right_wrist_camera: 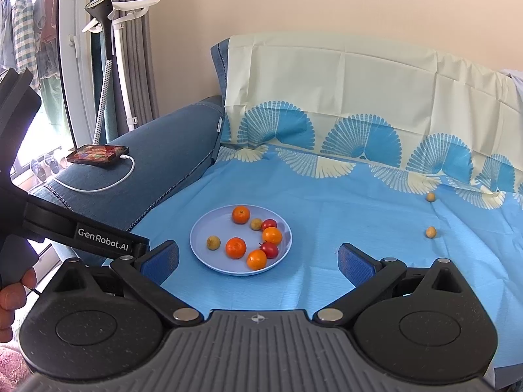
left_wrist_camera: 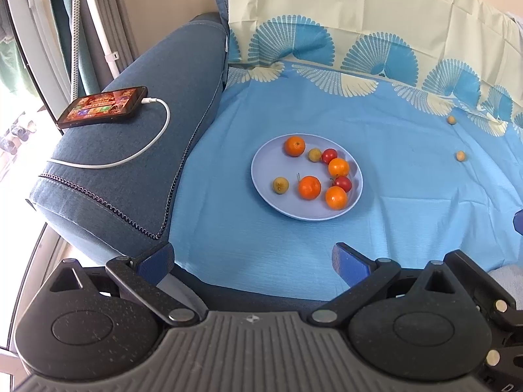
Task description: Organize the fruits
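Left gripper point(left_wrist_camera: 253, 258) spread wide, grasping nothing; right gripper point(right_wrist_camera: 258, 258) likewise splayed and empty. Just beyond both, pale blue plate point(right_wrist_camera: 202, 228) on blue cloth point(right_wrist_camera: 327, 202), carrying four oranges, two red fruits, two small yellowish fruits. Far right on cloth, two loose yellowish fruits point(right_wrist_camera: 430, 231) well apart from plate. Left, phone point(left_wrist_camera: 103, 106) charging on sofa arm point(left_wrist_camera: 130, 170).

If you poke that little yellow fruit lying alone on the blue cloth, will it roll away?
Probably: the nearer stray fruit looks round and small, so it likely rolls easily. The soft cloth may slow it. It seems light.
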A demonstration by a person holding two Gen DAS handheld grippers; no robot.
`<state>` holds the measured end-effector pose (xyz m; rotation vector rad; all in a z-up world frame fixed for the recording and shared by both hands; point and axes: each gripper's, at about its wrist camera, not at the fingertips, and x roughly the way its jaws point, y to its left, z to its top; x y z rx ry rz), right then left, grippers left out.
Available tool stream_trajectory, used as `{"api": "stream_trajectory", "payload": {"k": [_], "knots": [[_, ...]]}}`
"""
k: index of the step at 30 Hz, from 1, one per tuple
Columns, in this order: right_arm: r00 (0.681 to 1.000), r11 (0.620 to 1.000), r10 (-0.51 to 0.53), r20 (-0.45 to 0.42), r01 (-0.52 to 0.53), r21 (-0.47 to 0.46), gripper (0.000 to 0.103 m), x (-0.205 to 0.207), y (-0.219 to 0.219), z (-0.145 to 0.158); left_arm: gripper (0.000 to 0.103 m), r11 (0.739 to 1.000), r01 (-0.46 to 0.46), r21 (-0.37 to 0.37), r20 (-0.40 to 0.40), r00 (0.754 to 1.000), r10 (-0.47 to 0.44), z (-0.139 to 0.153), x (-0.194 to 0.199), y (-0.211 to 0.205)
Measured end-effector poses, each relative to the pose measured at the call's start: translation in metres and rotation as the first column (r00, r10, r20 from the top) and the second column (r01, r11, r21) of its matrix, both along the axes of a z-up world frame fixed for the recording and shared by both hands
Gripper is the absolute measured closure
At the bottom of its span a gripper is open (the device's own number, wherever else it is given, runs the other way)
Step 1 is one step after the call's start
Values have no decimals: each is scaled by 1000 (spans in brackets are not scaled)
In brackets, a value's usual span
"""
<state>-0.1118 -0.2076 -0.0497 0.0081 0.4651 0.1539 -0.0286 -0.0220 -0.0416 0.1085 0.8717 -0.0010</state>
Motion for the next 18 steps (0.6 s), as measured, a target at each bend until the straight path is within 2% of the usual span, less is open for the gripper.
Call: {"api": "stream_trajectory", "payload": {"k": [18], "knots": [[1000, 1000, 0, -7, 0, 0, 1, 2, 1, -4, 1, 1000, -8, 1, -21, 1000, 8, -4, 5, 0]]}}
